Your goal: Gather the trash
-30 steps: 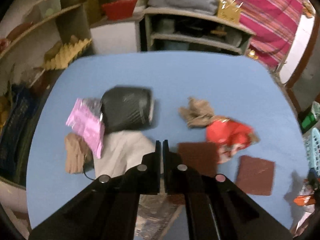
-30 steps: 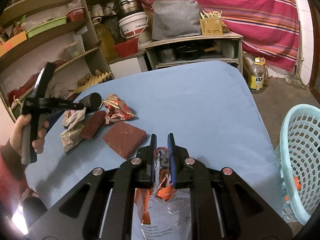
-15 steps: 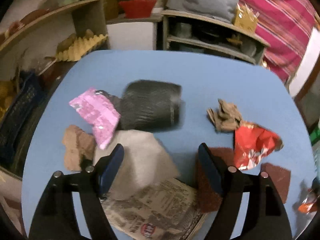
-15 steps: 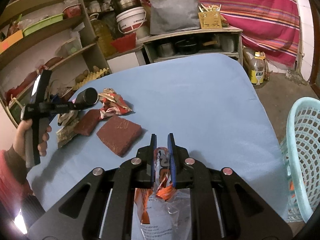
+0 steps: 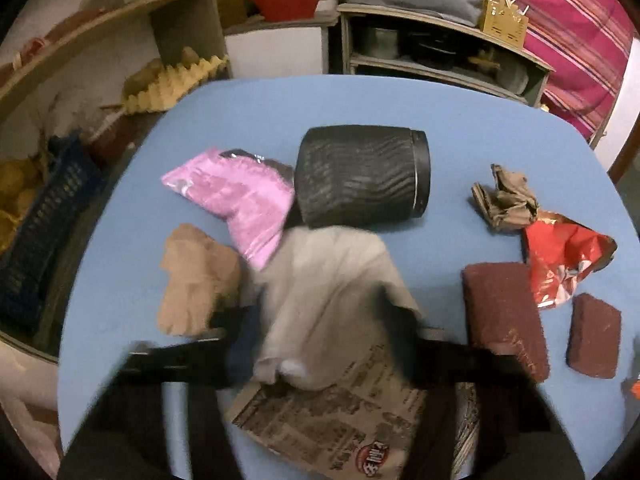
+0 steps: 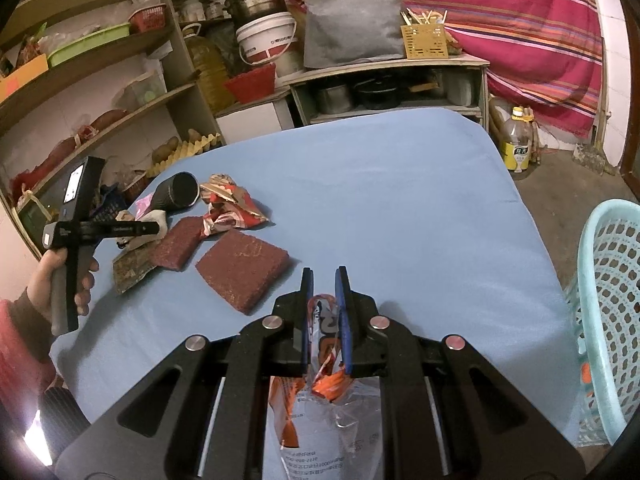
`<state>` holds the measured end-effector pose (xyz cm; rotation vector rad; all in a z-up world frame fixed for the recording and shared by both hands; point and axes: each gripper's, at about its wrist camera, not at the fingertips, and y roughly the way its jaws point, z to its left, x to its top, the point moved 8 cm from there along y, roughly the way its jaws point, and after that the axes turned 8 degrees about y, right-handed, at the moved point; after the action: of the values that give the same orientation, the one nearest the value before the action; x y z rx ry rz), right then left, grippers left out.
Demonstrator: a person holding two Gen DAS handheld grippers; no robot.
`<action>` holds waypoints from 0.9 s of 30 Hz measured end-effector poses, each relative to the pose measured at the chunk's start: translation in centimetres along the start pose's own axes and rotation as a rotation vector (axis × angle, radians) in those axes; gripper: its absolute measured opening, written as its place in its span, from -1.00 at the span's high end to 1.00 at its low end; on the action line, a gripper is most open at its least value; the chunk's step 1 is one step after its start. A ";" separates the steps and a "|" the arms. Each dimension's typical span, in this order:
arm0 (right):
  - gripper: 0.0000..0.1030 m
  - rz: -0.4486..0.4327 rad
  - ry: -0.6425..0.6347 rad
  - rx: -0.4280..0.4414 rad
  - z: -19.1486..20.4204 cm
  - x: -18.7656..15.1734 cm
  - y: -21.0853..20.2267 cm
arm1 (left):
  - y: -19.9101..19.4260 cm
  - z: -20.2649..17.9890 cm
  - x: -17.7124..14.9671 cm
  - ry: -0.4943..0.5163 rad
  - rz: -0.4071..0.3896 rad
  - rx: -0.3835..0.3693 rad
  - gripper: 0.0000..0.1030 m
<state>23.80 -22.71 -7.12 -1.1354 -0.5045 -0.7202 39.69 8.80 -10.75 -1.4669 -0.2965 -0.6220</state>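
Note:
My left gripper (image 5: 320, 320) is open, its blurred jaws on either side of a crumpled white tissue (image 5: 332, 292) that lies on a printed brown paper bag (image 5: 344, 420). Around it lie a pink wrapper (image 5: 236, 196), a tan paper scrap (image 5: 196, 276), a brown paper wad (image 5: 506, 200) and a red snack bag (image 5: 560, 256). My right gripper (image 6: 325, 292) is shut on an orange-and-clear plastic wrapper (image 6: 326, 364) above the blue table (image 6: 400, 200), left of a light-blue basket (image 6: 608, 312). The left gripper also shows in the right wrist view (image 6: 112, 230).
A black ribbed cup (image 5: 360, 176) lies on its side behind the tissue. Two dark red scouring pads (image 5: 504, 316) (image 5: 594, 336) lie to the right. Shelves with pots, a bucket and bottles stand behind the table. An oil bottle (image 6: 518, 148) stands on the floor.
My left gripper opened wide and moved forward and down, so its jaws now flank the white tissue. My right gripper has kept its hold on the wrapper and drifted slightly.

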 end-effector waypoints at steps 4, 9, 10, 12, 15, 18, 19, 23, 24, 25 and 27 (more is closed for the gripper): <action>0.74 -0.007 0.000 0.001 0.1 0.0 -0.3 | -0.7 0.2 0.2 0.013 -0.015 -0.005 0.64; 0.74 -0.028 -0.014 0.004 0.5 0.7 -1.3 | -4.2 0.1 0.7 0.027 -0.069 0.023 0.71; 0.74 -0.036 -0.020 0.004 0.6 0.9 -1.6 | -5.2 -0.1 0.9 0.030 -0.080 0.021 0.71; 0.74 -0.046 -0.023 0.006 0.6 1.1 -2.2 | -7.5 -0.7 1.3 0.045 -0.113 0.017 0.71; 0.74 -0.068 -0.029 0.008 0.6 1.9 -3.3 | -10.7 -2.6 1.8 0.080 -0.162 0.006 0.71; 0.74 -0.091 -0.039 0.002 0.3 2.6 -4.6 | -13.0 -5.0 2.2 0.095 -0.196 -0.026 0.71; 0.74 -0.103 -0.040 -0.003 0.0 3.0 -5.2 | -13.5 -6.2 2.3 0.102 -0.205 -0.040 0.71; 0.74 -0.143 -0.037 -0.039 -2.1 4.4 -8.0 | -15.4 -12.3 2.6 0.166 -0.251 -0.098 0.71; 0.74 -0.155 -0.034 -0.056 -3.2 4.8 -9.0 | -15.9 -14.3 2.6 0.184 -0.263 -0.121 0.71; 0.74 -0.163 -0.030 -0.068 -4.0 5.1 -9.6 | -16.2 -16.1 2.7 0.198 -0.270 -0.140 0.71; 0.74 -0.179 -0.019 -0.098 -6.0 5.7 -11.1 | -16.8 -20.0 2.8 0.228 -0.284 -0.185 0.71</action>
<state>19.53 -32.47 1.70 -1.1990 -0.5977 -0.8980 28.95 -11.11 2.66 -1.5253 -0.2759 -1.0617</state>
